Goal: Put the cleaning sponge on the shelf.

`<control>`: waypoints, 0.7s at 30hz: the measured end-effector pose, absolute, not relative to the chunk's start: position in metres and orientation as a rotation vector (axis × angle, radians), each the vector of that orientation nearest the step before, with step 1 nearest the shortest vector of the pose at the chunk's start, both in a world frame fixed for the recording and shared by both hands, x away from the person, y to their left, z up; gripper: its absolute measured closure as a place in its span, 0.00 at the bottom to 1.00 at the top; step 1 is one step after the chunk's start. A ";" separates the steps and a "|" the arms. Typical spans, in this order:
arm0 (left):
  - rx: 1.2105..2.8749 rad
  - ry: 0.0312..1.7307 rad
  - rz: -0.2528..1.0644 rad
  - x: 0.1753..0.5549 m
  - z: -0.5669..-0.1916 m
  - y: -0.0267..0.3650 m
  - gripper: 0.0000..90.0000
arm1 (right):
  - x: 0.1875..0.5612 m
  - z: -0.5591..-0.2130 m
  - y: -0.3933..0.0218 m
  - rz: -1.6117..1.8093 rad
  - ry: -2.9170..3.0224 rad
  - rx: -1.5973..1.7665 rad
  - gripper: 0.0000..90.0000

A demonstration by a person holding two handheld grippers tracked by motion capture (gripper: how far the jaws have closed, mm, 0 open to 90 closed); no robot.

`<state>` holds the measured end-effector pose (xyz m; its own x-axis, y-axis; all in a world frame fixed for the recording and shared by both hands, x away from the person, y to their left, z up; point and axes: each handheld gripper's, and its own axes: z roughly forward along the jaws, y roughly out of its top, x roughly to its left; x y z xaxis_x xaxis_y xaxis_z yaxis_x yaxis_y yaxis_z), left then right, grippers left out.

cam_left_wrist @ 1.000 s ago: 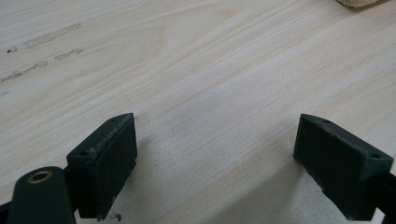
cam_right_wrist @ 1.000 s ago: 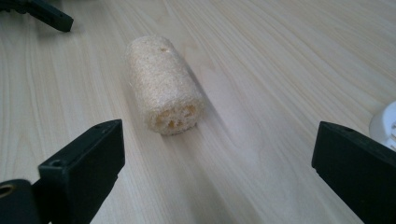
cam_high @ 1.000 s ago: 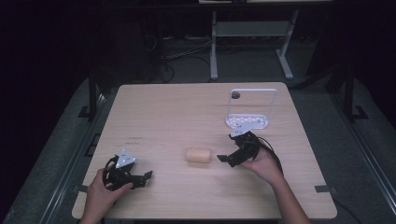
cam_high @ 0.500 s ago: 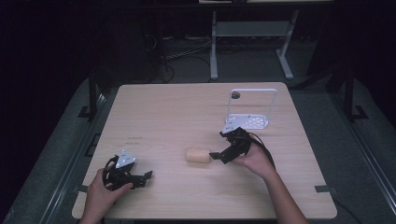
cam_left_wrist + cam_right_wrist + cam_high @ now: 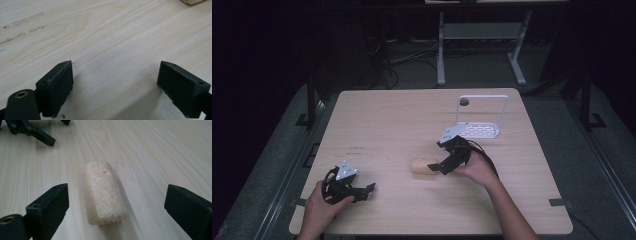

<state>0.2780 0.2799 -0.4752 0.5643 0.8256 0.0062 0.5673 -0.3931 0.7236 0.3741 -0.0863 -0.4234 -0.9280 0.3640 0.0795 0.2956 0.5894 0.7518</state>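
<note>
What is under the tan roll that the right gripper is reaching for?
The tan roll lies straight on the bare wooden table, with nothing seen between them. Its underside is hidden. The open right gripper flanks it without touching.

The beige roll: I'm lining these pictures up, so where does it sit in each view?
High view: the beige roll lies at table centre, just left of the right tool.
Right gripper view: the roll lies lengthwise between the open jaws, nearer the left one.
Left gripper view: a sliver of it at the top right edge.
Shared landmark: the pale wooden table.
</note>
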 end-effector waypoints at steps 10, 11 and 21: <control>2.113 1.112 0.482 0.278 -0.475 0.280 0.14 | 0.378 -0.435 -0.063 1.201 2.799 0.499 0.07; 2.113 1.111 0.482 0.278 -0.475 0.280 0.14 | 0.379 -0.436 -0.060 1.193 2.803 0.490 0.08; 2.113 1.112 0.482 0.278 -0.475 0.280 0.14 | 0.381 -0.445 -0.051 1.147 2.845 0.442 0.15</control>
